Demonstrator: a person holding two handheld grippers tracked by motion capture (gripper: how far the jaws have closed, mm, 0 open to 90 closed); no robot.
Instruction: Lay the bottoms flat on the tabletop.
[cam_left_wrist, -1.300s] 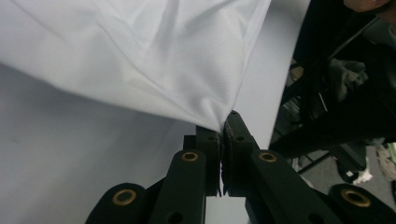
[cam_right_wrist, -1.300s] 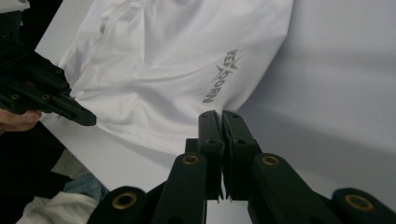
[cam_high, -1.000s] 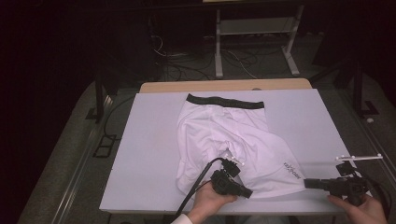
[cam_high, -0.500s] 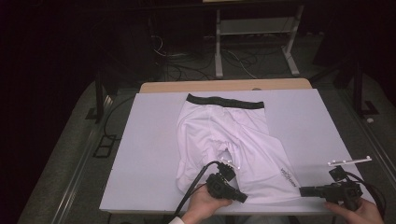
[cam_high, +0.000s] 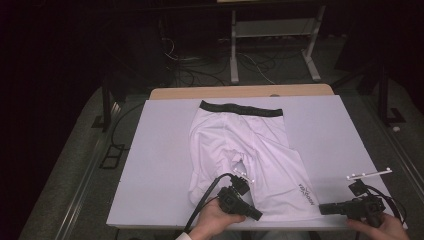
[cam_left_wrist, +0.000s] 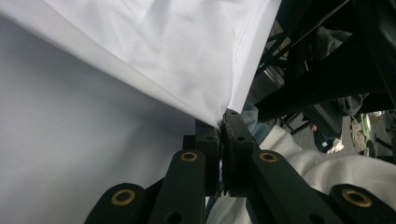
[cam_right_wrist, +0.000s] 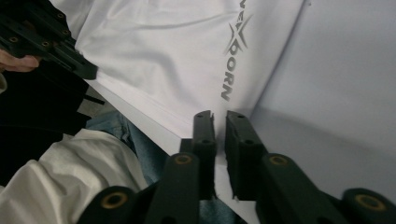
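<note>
Scene: a person at a table (cam_high: 150, 165) covered in pale sheet, holding a two-jaw gripper in each hand over a pair of white shorts (cam_high: 240, 150).

Shorts: spread flat ahead of both grippers, black waistband (cam_high: 241, 108) at the far end, leg hems toward the person. The right leg carries a grey printed logo (cam_right_wrist: 233, 56).

Left gripper (cam_left_wrist: 220, 120): jaws closed tight on the corner of a leg hem at the near table edge. The white cloth fans up and away from the jaw tips, drawn taut into the pinch.

Right gripper (cam_right_wrist: 215, 116): lies low and level at the near edge, tips pointing toward the outer corner of the right leg hem. Its jaws have just been opening and now stand a narrow gap apart. No cloth lies between them; the hem lies just ahead of the tips.

Other gripper seen from the right one: the left gripper's black jaws (cam_right_wrist: 70, 60) sit at the far left, on the same hem line.

Step in hand: judged as taking hold of the leg hems, most likely to fold or lift the shorts. One corner is gripped, the other not yet.

Next move calls for: the right jaws to part wider, slide forward over the hem corner beside the logo, then close on it without dragging the cloth.
</note>
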